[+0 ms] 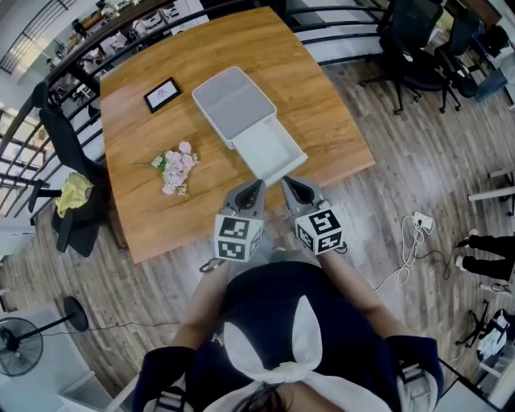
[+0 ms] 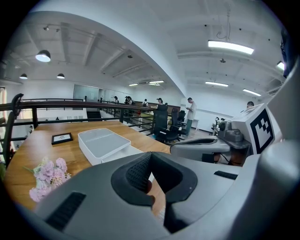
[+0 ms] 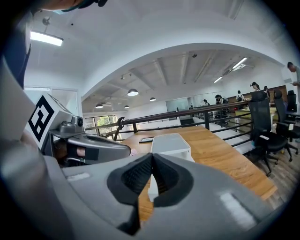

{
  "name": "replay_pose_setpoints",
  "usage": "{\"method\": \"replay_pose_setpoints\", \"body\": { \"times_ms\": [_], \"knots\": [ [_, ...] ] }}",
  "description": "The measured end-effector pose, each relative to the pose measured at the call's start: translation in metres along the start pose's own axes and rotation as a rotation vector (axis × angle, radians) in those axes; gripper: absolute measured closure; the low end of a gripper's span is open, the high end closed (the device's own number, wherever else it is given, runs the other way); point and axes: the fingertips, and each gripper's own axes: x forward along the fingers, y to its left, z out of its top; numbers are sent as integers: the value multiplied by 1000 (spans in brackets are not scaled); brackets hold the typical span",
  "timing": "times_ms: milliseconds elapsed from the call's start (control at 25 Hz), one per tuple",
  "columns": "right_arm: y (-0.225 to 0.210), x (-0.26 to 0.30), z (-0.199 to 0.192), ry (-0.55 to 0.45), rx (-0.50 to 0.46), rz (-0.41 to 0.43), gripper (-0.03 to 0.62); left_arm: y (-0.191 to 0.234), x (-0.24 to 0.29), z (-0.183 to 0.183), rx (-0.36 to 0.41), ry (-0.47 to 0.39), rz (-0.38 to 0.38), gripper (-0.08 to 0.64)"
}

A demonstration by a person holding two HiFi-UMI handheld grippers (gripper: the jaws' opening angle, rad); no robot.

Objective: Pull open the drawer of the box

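A white box (image 1: 233, 100) lies on the wooden table (image 1: 153, 217), and its drawer (image 1: 272, 151) stands pulled out toward me. Both grippers hover side by side just off the table's near edge, a little short of the drawer front. The left gripper (image 1: 256, 190) is shut, its pads meeting with nothing between them (image 2: 151, 153). My right gripper (image 1: 288, 185) is shut too and holds nothing (image 3: 152, 155). The box (image 2: 103, 140) and drawer (image 2: 123, 154) show ahead in the left gripper view. In the right gripper view, the box (image 3: 169, 140) and part of the drawer (image 3: 153, 190) lie behind the shut jaws.
A bunch of pink flowers (image 1: 179, 167) and a small black picture frame (image 1: 162, 94) lie on the table left of the box. A railing (image 1: 338, 16) runs behind the table. Office chairs (image 1: 414, 48) stand at the right, a dark chair with a yellow cloth (image 1: 74, 193) at the left.
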Motion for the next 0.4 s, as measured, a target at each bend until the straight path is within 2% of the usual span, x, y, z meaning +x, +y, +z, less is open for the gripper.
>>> {"method": "replay_pose_setpoints", "body": {
  "times_ms": [400],
  "knots": [
    [-4, -2, -3, 18, -4, -2, 595, 1, 1, -6, -7, 15, 6, 545]
  ]
}}
